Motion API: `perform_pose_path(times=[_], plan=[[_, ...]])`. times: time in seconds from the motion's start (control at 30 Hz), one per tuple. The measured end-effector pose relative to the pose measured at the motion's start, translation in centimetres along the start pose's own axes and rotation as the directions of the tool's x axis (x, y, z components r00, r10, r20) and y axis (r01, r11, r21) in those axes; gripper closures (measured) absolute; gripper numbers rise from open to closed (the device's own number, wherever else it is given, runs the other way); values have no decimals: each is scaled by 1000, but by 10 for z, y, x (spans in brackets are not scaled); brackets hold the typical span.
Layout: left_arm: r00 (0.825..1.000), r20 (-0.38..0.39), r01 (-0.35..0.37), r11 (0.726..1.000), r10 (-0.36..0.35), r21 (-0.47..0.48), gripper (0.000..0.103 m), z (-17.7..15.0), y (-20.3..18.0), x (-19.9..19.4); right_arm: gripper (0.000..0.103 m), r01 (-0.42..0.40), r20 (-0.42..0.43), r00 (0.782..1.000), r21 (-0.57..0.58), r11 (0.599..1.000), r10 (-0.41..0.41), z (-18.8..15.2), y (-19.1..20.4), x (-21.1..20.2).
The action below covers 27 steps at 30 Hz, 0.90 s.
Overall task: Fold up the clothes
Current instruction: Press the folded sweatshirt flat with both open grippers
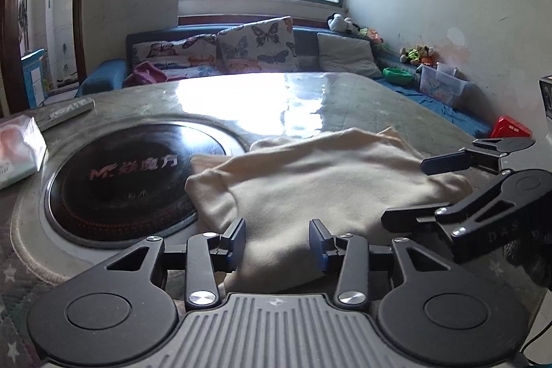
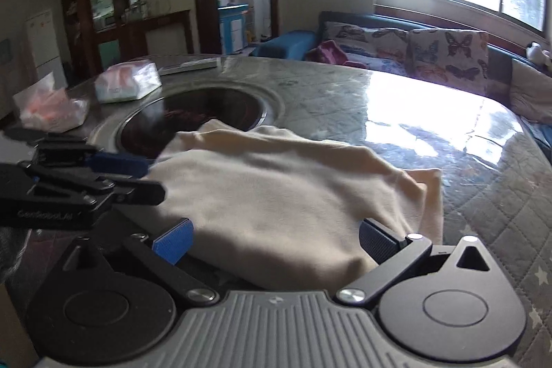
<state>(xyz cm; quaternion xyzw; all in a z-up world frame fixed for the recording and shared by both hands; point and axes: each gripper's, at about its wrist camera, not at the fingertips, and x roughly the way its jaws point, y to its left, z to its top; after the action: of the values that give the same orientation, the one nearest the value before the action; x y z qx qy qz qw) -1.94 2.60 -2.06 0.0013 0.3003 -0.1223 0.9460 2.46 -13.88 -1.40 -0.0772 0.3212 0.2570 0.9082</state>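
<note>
A cream garment [image 1: 310,181] is seen lying folded into a rough, rumpled rectangle on the glossy quilt-patterned table [image 1: 345,92], and it is placed directly ahead of both pairs of jaws. In the left wrist view, the left gripper [image 1: 277,240] is held low over the near edge of the garment with its jaws spread; the cloth is seen in the gap and beyond it, but neither blue pad is pressed on it. Ahead and to the left of those jaws, a round black cooktop [image 1: 134,181] is set into the table, and the garment's far left corner is laid over its rim. Further to the left of the jaws, a plastic-wrapped tissue pack [image 1: 17,154] is found at the table's edge. To the right of the left jaws, the right gripper [image 1: 410,192] is seen side-on above the garment's right part. In the right wrist view, the right gripper [image 2: 276,242] is shown with its jaws spread wide, one blue pad at each side of the near end of the garment [image 2: 276,188]; no pinch on the cloth can be made out. The left gripper [image 2: 138,175] is seen to the left of these jaws, over the garment's left edge.
</note>
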Motion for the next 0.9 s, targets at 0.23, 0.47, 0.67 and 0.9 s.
perform_pose_path(times=[0.23, 0.47, 0.67, 0.9], plan=[[1000, 6, -27, 999, 28, -20, 51, 0, 0, -7, 0, 47, -15, 999, -72, 996, -49, -5, 14, 6], [997, -11, -72, 994, 71, -83, 40, -6, 7, -6, 0, 51, -12, 999, -32, 998, -51, 2, 16, 16], [995, -23, -100, 990, 98, -101, 18, -9, 8, -10, 0, 55, 4, 998, -24, 998, -55, -2, 15, 12], [993, -25, -116, 985, 114, -126, 0, -8, 10, -8, 0, 97, -13, 995, 45, 994, -96, -8, 4, 14]])
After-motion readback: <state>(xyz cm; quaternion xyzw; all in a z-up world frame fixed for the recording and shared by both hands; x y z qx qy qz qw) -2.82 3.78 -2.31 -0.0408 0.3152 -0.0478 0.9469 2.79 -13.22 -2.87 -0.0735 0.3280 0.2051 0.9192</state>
